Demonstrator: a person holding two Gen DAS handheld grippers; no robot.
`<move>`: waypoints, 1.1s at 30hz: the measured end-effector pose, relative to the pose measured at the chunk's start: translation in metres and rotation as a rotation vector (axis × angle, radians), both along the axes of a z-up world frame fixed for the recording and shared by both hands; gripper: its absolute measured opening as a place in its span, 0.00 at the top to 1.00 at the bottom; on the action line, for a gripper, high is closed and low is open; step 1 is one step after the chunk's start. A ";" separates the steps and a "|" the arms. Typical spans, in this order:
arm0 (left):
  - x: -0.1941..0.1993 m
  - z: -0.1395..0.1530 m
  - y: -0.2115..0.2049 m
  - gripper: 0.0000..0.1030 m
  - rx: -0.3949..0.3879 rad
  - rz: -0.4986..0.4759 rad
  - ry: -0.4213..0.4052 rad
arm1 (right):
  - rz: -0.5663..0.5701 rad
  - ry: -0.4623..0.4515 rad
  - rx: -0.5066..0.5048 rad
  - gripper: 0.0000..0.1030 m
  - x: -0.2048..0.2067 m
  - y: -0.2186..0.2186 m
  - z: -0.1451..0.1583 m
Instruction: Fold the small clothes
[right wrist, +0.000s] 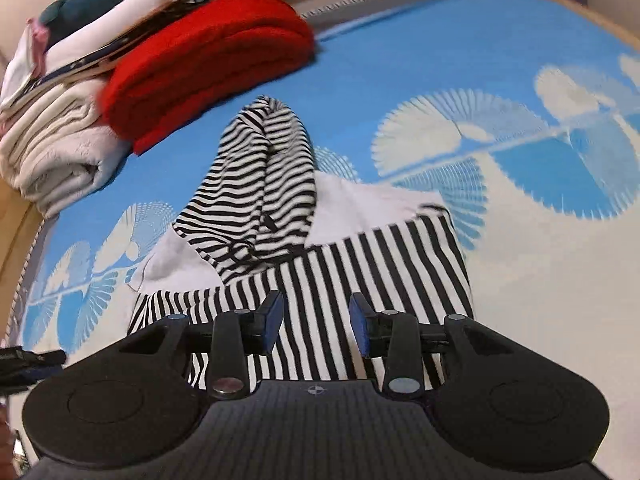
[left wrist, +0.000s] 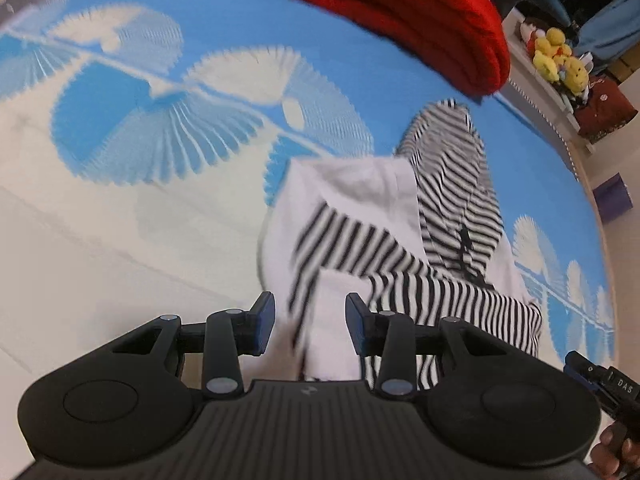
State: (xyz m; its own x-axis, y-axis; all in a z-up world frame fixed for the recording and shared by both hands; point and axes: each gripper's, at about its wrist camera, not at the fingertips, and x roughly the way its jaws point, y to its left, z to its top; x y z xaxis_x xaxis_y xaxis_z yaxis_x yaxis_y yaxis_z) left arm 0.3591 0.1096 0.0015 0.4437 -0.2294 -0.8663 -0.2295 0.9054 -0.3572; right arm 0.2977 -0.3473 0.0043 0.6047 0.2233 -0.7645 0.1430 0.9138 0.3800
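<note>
Blue-and-white patterned cloth covers the tabletop (right wrist: 400, 60), where the black-and-white striped hooded garment (right wrist: 320, 264) lies partly folded, hood unfolded, beneath the left gripper (left wrist: 310, 326) and right gripper (right wrist: 316, 322), both part-open and empty.

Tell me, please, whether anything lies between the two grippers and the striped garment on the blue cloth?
Nothing visible does. The left gripper and right gripper both hang open directly over the striped garment. The folded red garment and white stack sit beyond it, off the path.
</note>
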 end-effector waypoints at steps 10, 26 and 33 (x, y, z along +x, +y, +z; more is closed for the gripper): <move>0.017 -0.039 -0.049 0.58 0.021 -0.061 0.096 | -0.089 -0.004 -0.063 0.63 0.004 -0.045 0.003; 0.022 -0.082 -0.067 0.68 0.156 -0.131 0.177 | -0.196 0.181 0.023 0.60 0.001 -0.066 -0.034; 0.012 -0.039 -0.072 0.95 0.189 -0.205 0.056 | -0.110 0.223 0.001 0.60 0.004 -0.031 -0.049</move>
State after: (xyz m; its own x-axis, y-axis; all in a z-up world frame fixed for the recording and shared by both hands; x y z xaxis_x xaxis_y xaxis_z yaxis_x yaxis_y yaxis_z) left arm 0.3709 0.0377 -0.0378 0.3545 -0.1415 -0.9243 -0.0492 0.9843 -0.1695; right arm 0.3014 -0.3785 -0.0451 0.4419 0.1659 -0.8816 0.3218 0.8880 0.3285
